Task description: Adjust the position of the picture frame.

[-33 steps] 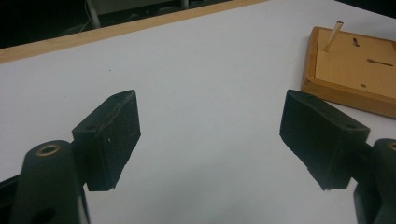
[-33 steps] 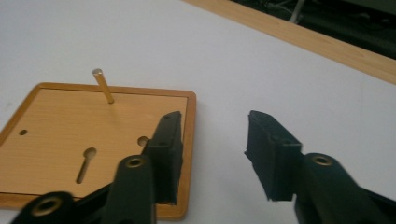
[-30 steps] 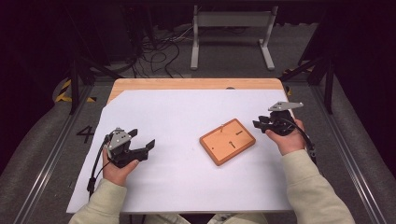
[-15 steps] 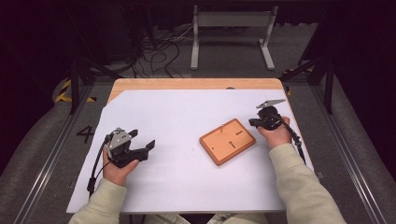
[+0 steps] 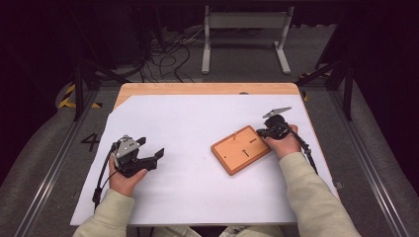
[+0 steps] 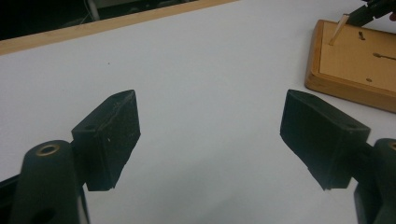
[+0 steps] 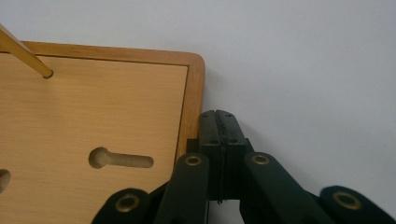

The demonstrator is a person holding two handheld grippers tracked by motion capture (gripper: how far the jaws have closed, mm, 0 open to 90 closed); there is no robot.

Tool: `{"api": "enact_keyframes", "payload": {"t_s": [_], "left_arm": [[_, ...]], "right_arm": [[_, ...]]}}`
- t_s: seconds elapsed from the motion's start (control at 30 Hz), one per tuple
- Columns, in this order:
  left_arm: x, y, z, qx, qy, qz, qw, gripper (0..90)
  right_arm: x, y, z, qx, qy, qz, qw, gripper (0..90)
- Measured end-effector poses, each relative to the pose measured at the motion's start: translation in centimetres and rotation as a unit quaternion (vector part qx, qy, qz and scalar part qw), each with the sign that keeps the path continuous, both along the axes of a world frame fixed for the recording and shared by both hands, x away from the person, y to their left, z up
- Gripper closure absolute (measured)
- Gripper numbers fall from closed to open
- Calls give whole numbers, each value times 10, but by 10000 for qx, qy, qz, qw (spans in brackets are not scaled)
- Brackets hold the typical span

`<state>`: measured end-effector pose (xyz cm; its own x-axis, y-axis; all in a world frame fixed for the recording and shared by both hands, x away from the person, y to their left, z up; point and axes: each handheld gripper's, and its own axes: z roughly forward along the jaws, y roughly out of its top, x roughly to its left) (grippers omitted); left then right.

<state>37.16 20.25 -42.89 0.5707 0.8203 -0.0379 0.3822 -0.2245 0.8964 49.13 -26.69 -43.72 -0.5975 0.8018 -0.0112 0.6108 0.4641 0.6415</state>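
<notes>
Up close, right tool (image 7: 218,122) shut beside wooden board (image 7: 93,116).

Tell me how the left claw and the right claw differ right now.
The left claw stands wide open over the bare white sheet; the right claw is shut with nothing between its jaws. The left is well away from the wooden board; the right sits at the board's edge. Both are black and hand-held.

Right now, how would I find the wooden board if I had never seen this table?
Look at the big white sheet covering the table. On its right half lies a flat orange-brown wooden board, turned at an angle, beside the right gripper. It is the sheet's one wooden thing, with small slots cut in it.
</notes>
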Motion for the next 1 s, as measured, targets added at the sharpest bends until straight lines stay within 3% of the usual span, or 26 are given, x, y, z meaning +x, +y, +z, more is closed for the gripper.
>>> {"api": "enact_keyframes", "payload": {"t_s": [0.33, 0.47, 0.57, 0.63, 0.7, 0.73, 0.87, 0.97, 1.0], "left_arm": [[2, -1, -2, -50, 88, -156, 9998, 258], [4, -1, -4, -81, 315, -338, 9989, 381], [5, -4, -6, -25, 430, -483, 9979, 506], [6, -7, -7, -42, 530, -636, 9966, 623], [8, -13, -10, 93, 650, -729, 9952, 742], [8, -13, -10, 93, 650, -729, 9952, 796], [15, -32, -18, 235, 1080, -915, 9896, 893], [21, -45, -25, 313, 1324, -1017, 9855, 898], [21, -45, -25, 313, 1324, -1017, 9855, 898]], "right_arm": [[-15, 43, -1, 60, 143, 614, 9980, 900], [-25, 68, -2, 53, 168, 980, 9950, 900], [-30, 76, -2, -19, 71, 1041, 9945, 899], [-34, 76, 2, 24, -53, 939, 9956, 879], [-39, 73, 9, -39, -288, 844, 9960, 870], [-39, 73, 9, -39, -288, 844, 9960, 870], [-58, 63, 21, 207, -490, 905, 9945, 868], [-72, 57, 25, 322, -524, 1010, 9930, 874], [-72, 57, 25, 322, -524, 1010, 9930, 874]]}}
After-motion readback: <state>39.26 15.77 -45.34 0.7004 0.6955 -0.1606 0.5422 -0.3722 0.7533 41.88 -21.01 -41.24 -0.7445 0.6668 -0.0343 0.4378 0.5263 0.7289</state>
